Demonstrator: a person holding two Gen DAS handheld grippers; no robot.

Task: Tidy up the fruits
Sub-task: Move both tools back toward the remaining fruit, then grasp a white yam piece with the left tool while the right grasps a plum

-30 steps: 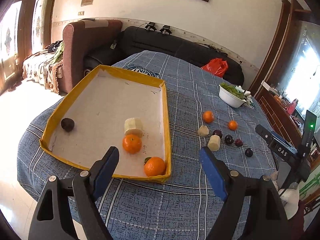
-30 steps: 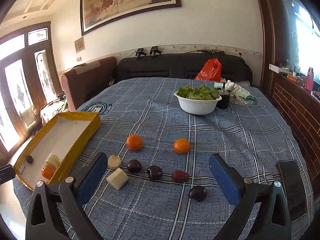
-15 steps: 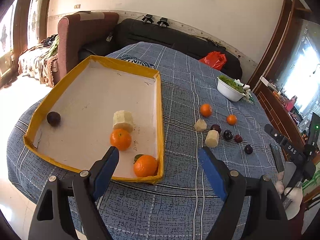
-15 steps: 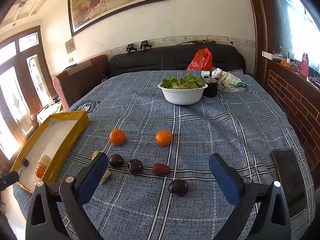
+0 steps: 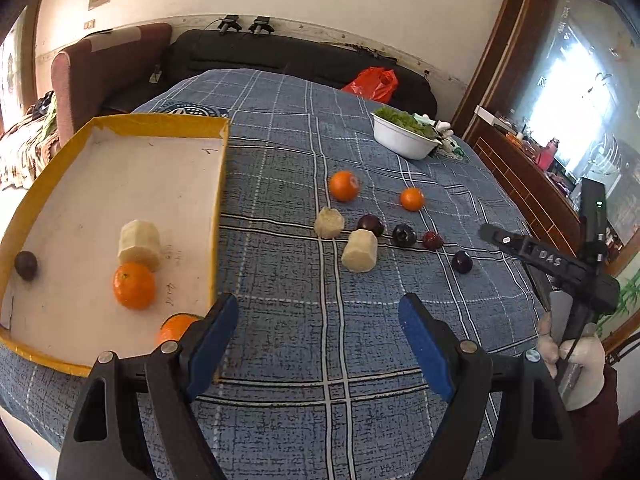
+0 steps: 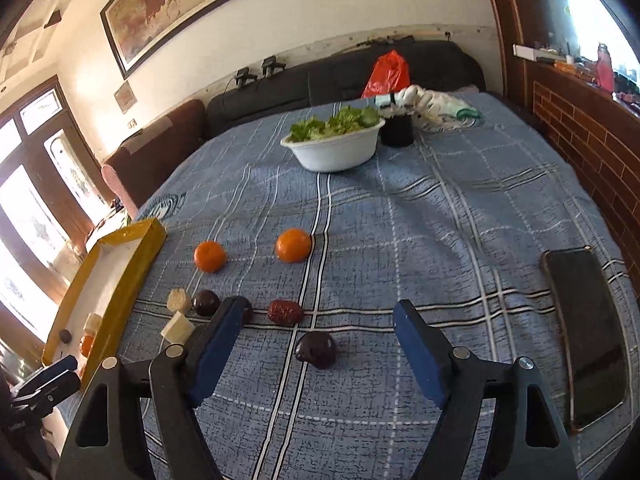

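A yellow-rimmed tray (image 5: 218, 200) holds an orange (image 5: 134, 285), a pale peeled chunk (image 5: 139, 245), a dark plum (image 5: 26, 265) and a second orange (image 5: 176, 326) partly behind my finger. On the blue checked cloth lie two oranges (image 5: 343, 186) (image 5: 412, 199), two pale chunks (image 5: 360, 250) (image 5: 329, 222) and several dark plums and a red date (image 6: 285, 312). My left gripper (image 5: 318, 326) is open and empty above the cloth, right of the tray. My right gripper (image 6: 318, 336) is open, with a dark plum (image 6: 316, 349) just ahead between its fingers.
A white bowl of lettuce (image 6: 334, 148) stands at the far side, with a black cup (image 6: 397, 131) and white gloves beside it. A phone (image 6: 588, 344) lies at the right edge. Sofas and a red bag stand behind the table.
My left gripper has swung right, from over the tray toward the loose fruit. My right gripper has moved forward and down toward the nearest dark plum.
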